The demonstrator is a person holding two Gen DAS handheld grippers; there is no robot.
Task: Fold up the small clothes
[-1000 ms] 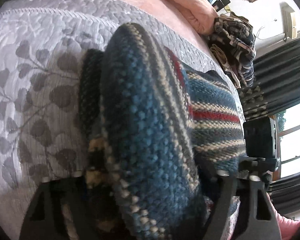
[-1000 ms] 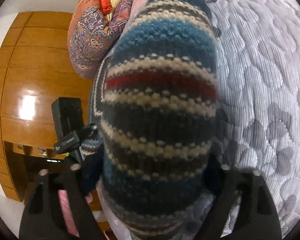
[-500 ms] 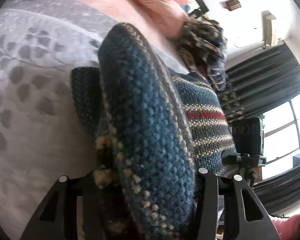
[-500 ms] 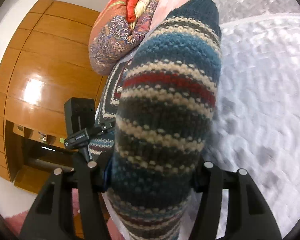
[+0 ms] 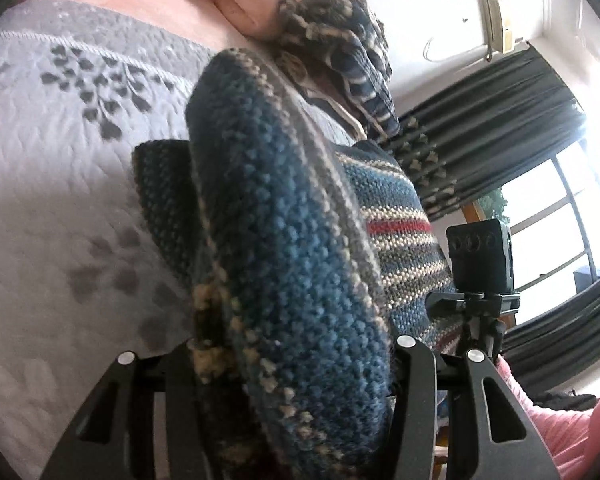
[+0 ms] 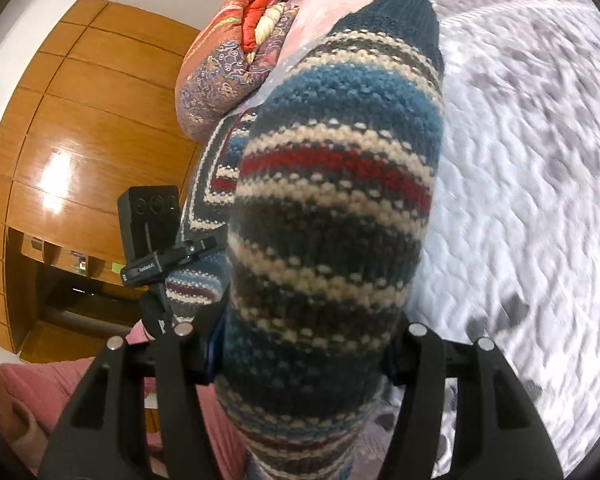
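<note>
Since the earlier frame both tools have lifted the striped knitted garment (image 5: 284, 264) higher above the grey bed cover (image 5: 60, 160); left tool (image 5: 296, 368) and right tool (image 6: 300, 344) each pinch one bunched edge.

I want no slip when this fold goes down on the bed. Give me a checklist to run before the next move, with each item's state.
1. Left tongs shut on the blue, cream and red striped knitted garment: ok.
2. Right tongs shut on the same garment: ok.
3. Grey quilted bedspread with leaf print bare beside the garment: ok.
4. Crumpled dark patterned clothes heap apart from the garment: ok.
5. Garment edges lined up: cannot tell.
</note>
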